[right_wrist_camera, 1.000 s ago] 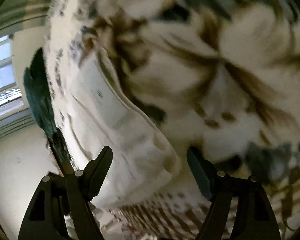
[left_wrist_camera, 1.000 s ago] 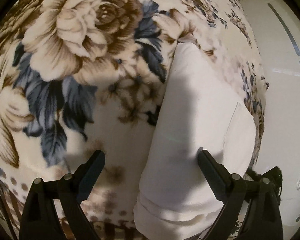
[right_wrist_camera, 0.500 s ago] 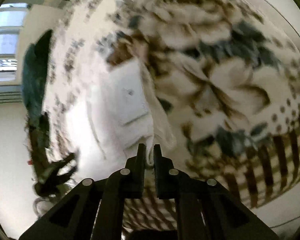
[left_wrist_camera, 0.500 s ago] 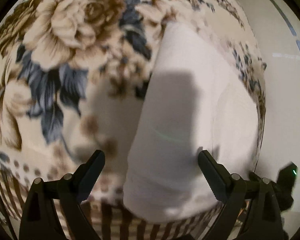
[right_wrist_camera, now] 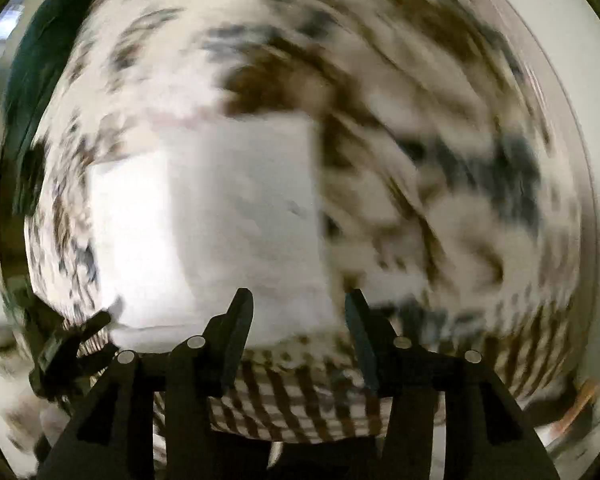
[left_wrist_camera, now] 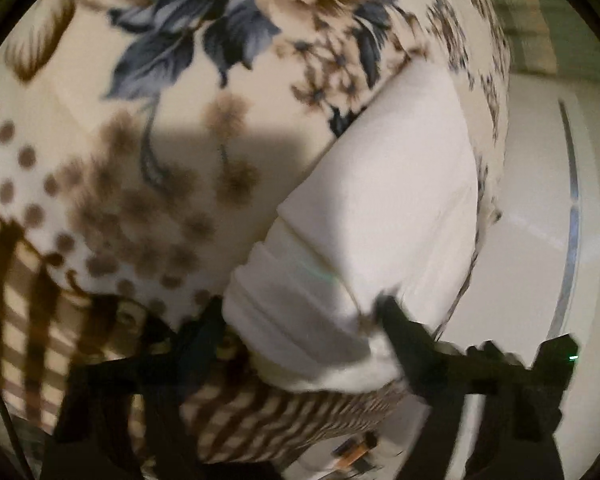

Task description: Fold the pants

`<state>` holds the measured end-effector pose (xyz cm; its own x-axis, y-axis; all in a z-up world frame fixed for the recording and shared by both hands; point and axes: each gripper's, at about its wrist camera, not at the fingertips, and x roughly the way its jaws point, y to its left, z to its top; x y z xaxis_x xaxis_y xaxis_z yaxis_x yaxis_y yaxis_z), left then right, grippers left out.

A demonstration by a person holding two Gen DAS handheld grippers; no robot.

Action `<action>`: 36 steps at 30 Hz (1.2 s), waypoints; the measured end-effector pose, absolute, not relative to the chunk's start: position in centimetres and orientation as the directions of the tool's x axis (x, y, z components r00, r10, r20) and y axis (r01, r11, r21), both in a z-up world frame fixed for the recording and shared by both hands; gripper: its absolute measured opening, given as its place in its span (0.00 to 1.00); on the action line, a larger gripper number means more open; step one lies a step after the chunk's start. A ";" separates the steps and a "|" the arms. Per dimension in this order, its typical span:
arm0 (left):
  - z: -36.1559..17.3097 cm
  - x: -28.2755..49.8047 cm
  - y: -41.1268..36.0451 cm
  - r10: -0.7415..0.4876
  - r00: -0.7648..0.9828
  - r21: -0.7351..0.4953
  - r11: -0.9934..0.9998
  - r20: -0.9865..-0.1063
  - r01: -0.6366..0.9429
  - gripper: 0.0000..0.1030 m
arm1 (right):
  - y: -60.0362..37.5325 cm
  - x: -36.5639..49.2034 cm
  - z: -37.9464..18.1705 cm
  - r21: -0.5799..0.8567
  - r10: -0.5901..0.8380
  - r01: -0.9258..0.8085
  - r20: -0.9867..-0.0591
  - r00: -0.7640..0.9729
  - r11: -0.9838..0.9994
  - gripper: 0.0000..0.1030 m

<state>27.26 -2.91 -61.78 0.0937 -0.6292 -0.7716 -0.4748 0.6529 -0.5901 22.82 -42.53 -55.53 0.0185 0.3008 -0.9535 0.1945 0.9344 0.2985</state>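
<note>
Because both wrist views are smeared with motion, only the broad layout is reading clearly. The white pants point(left_wrist_camera: 384, 216) are lying as a compact folded bundle on the floral blanket point(left_wrist_camera: 148, 148), close to its right edge and running down toward the near, checked border. The left gripper point(left_wrist_camera: 300, 316) is standing with its fingers wide apart, straddling the bundle's near end, where rolled layers are bulging; one finger is brushing that end, though no clamp is showing. The right gripper point(right_wrist_camera: 298, 308) is hovering at the near edge of the pants point(right_wrist_camera: 220, 216) with its fingers parted and nothing between them.

The cloth is looking soft, light and limp, likely to sag and slide open if lifted by a single layer. Pinching through all the stacked layers at the thick near corners would probably be holding the fold best, one gripper to each corner. The plush blanket is likely dragging at the fabric, so lifting seems safer than sliding.
</note>
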 end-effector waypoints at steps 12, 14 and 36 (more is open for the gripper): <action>-62.5 22.1 -0.6 -0.682 0.281 -0.704 0.482 -0.675 -0.522 0.40 | -17.7 39.6 -59.8 0.281 0.165 -0.571 -0.955 -0.247 0.771 0.63; -63.1 20.6 0.0 -0.701 0.329 -0.731 0.400 -0.633 -0.554 0.35 | -15.8 40.7 -61.8 0.316 0.150 -0.570 -0.936 -0.320 0.759 0.63; -64.3 18.1 5.2 -0.695 0.299 -0.627 0.276 -0.654 -0.729 0.63 | -12.8 41.7 -67.9 0.338 0.048 -0.541 -0.877 -0.478 0.770 0.44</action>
<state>18.09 5.22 -64.32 0.2992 -0.6948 -0.6540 -0.7290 0.2757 -0.6265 41.65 -12.84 -67.93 -0.4780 0.0485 -0.8770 -0.5414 0.7700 0.3377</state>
